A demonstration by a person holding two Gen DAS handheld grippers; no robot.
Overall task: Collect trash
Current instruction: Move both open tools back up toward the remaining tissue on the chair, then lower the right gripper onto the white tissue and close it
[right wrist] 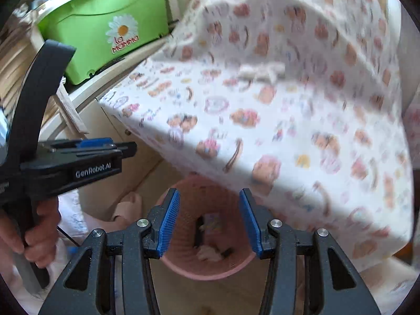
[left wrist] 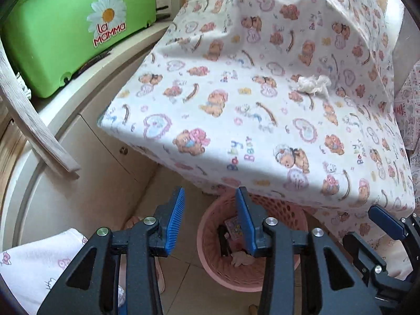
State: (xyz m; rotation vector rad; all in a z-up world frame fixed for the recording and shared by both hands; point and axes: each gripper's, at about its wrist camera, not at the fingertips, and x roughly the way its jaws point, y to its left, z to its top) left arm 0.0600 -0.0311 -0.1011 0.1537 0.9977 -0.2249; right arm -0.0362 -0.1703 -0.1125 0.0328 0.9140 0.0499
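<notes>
A crumpled white tissue (left wrist: pixel 313 85) lies on the teddy-bear print sheet (left wrist: pixel 236 92); in the right wrist view the tissue (right wrist: pixel 262 71) is blurred. Below the sheet's edge a pink mesh basket (left wrist: pixel 210 262) stands on the floor. It holds a wad of tissue (right wrist: pixel 208 253) and a small printed packet (right wrist: pixel 212 221). My left gripper (left wrist: pixel 210 223) hangs open above the basket's left rim, nothing between its blue pads. My right gripper (right wrist: pixel 210 225) is open and empty over the basket (right wrist: pixel 210 273). Each gripper shows in the other's view: the right gripper (left wrist: pixel 362 225) and the left gripper (right wrist: pixel 126 148), held by a hand (right wrist: pixel 34 236).
A green plastic box (left wrist: pixel 78 26) with a daisy label sits on a cream cabinet (left wrist: pixel 105 144) left of the bed. A pale wooden slat (left wrist: pixel 34 120) leans at the far left. A pink slipper (left wrist: pixel 131 221) and white printed cloth (left wrist: pixel 39 262) lie near the basket.
</notes>
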